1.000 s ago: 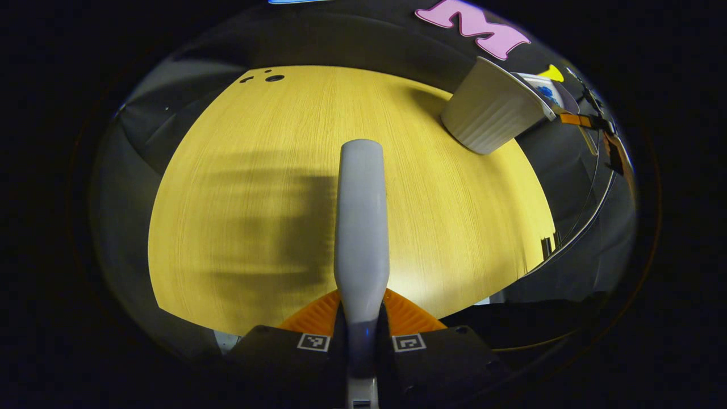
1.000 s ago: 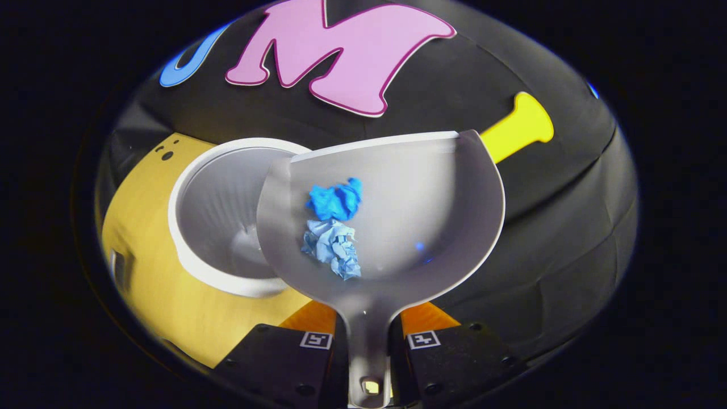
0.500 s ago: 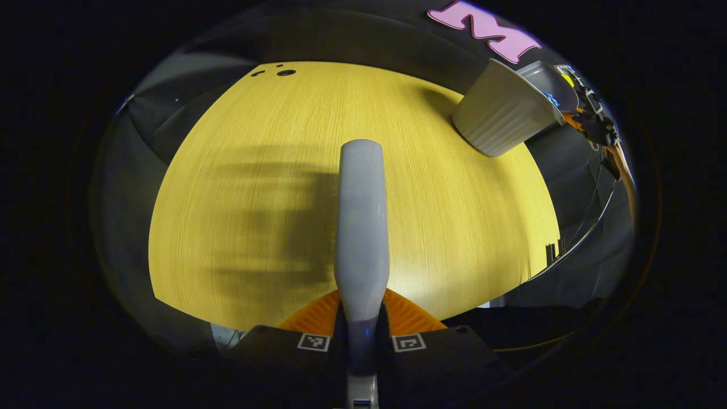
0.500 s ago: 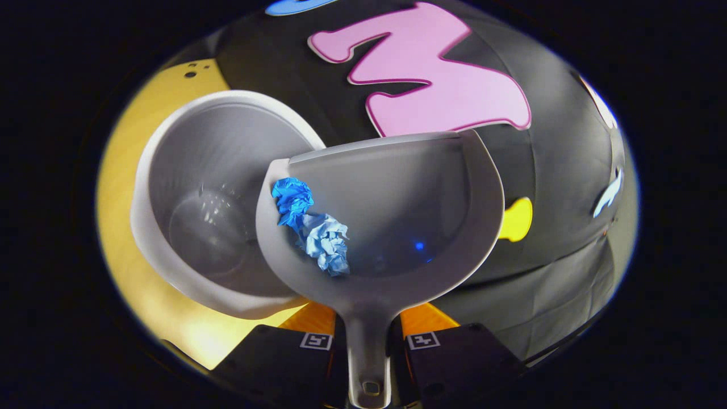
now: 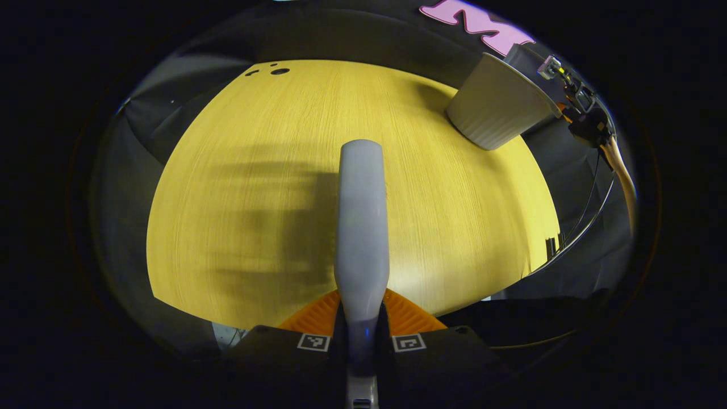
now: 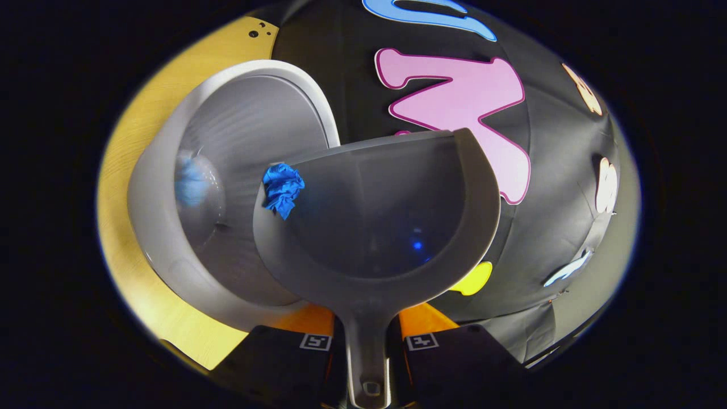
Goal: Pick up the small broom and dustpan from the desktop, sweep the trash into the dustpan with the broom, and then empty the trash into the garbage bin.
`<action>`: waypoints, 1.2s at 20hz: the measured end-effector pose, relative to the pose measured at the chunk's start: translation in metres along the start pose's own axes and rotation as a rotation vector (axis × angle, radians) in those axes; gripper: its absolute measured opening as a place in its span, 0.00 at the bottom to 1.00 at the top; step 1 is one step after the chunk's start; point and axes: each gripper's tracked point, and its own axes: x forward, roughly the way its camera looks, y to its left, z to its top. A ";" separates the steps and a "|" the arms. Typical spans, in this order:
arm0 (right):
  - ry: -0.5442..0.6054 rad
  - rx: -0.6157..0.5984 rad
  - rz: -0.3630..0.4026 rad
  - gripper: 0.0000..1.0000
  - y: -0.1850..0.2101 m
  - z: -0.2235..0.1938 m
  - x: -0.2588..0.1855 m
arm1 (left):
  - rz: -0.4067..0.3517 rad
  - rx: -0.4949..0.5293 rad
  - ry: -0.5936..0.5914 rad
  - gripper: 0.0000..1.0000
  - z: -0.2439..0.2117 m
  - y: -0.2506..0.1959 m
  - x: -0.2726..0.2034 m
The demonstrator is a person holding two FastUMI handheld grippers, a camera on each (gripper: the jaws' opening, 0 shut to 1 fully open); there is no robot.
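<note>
Yellow wood-grain desktop [image 5: 255, 187]; small dark holes [image 5: 278, 71] near its far edge.

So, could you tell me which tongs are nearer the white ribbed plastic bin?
Right. The right tongs tip the grey dustpan beside the white ribbed plastic bin; the left tongs hold the broom handle farther off.

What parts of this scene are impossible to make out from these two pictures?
- Broom bristles: left gripper view, only the handle shows, end-on.
- Pale blue paper inside the garbage bin: right gripper view, motion-blurred, shape unclear.
- Bin's right side: right gripper view, covered by the dustpan.
- Dark blue paper: right gripper view, at the pan's lip; whether it is clinging or falling is unclear.
- Far gripper beside the bin: left gripper view, too small.
</note>
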 end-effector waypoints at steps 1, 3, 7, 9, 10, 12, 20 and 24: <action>0.017 0.010 0.010 0.33 -0.001 -0.003 -0.001 | 0.000 0.001 0.000 0.25 0.002 0.001 -0.002; 0.024 0.021 0.015 0.33 -0.007 -0.002 0.001 | 0.000 0.004 -0.001 0.25 0.003 0.001 -0.003; 0.038 0.060 0.034 0.33 -0.010 -0.010 0.006 | 0.000 0.003 -0.009 0.22 0.003 0.002 -0.004; 0.054 0.131 0.054 0.33 -0.015 -0.013 0.001 | 0.009 0.006 -0.015 0.25 0.001 0.001 -0.003; 0.063 0.169 0.068 0.33 -0.017 -0.014 -0.005 | 0.012 0.004 -0.023 0.25 0.001 0.001 -0.003; 0.064 0.241 0.088 0.33 -0.025 -0.014 -0.017 | 0.016 -0.010 -0.045 0.25 -0.002 0.000 -0.002; 0.030 0.616 0.184 0.33 -0.080 -0.007 -0.075 | 0.036 -0.012 -0.102 0.25 -0.004 0.000 -0.005; -0.025 0.772 0.281 0.33 -0.093 0.011 -0.121 | 0.065 0.015 -0.136 0.25 -0.002 -0.001 -0.016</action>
